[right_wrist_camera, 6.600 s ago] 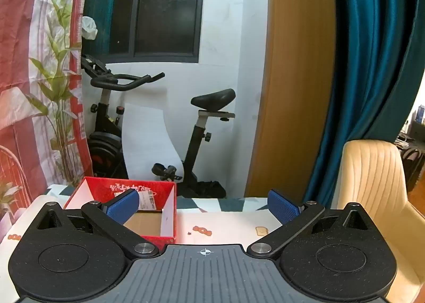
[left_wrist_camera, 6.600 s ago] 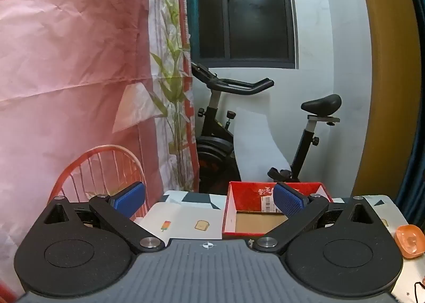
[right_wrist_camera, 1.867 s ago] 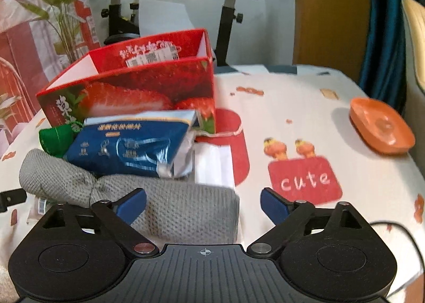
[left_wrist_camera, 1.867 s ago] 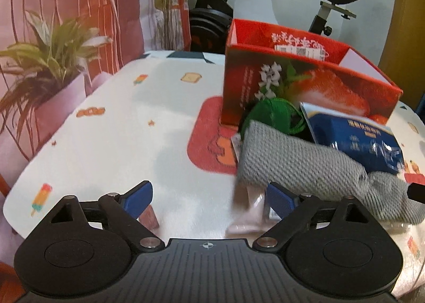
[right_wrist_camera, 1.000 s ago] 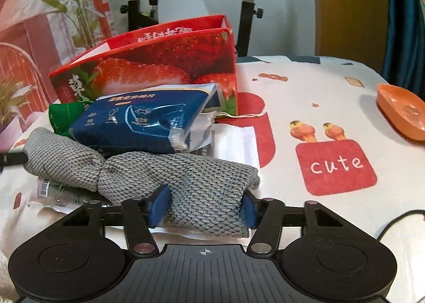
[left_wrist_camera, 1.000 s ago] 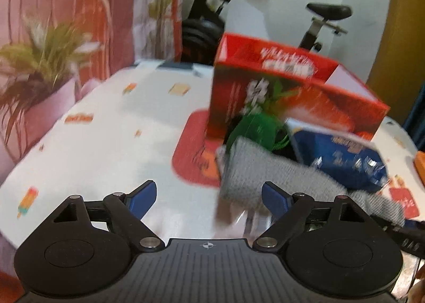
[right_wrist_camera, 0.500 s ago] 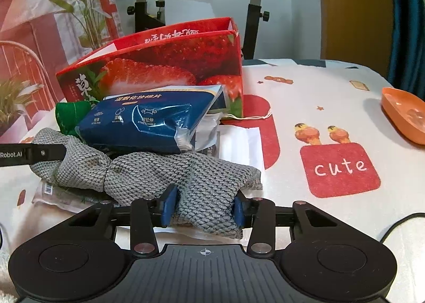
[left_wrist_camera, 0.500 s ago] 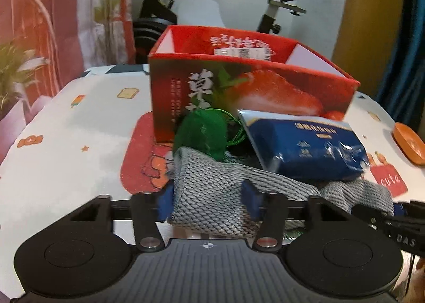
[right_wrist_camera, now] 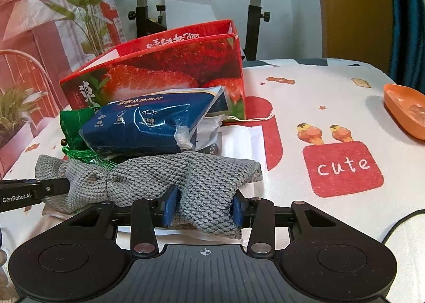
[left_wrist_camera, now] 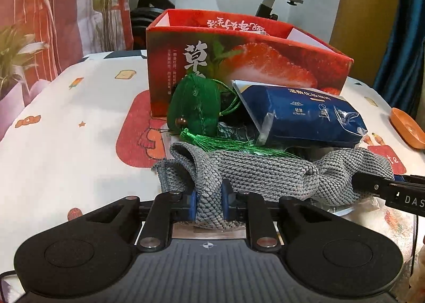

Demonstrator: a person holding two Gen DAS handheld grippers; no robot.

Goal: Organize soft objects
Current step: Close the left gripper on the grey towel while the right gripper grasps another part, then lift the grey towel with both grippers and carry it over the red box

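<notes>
left wrist: cloth (left_wrist_camera: 265,170) between tongs (left_wrist_camera: 209,203)

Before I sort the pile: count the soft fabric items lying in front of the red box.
2. The grey knitted cloth lies nearest, pinched at each end by the left gripper and right gripper. The green pouch leans against the red box. More may hide underneath.

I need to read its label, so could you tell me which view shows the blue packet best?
The left wrist view: the blue packet faces it with its print unobstructed. The right wrist view shows it end-on and creased.
</notes>
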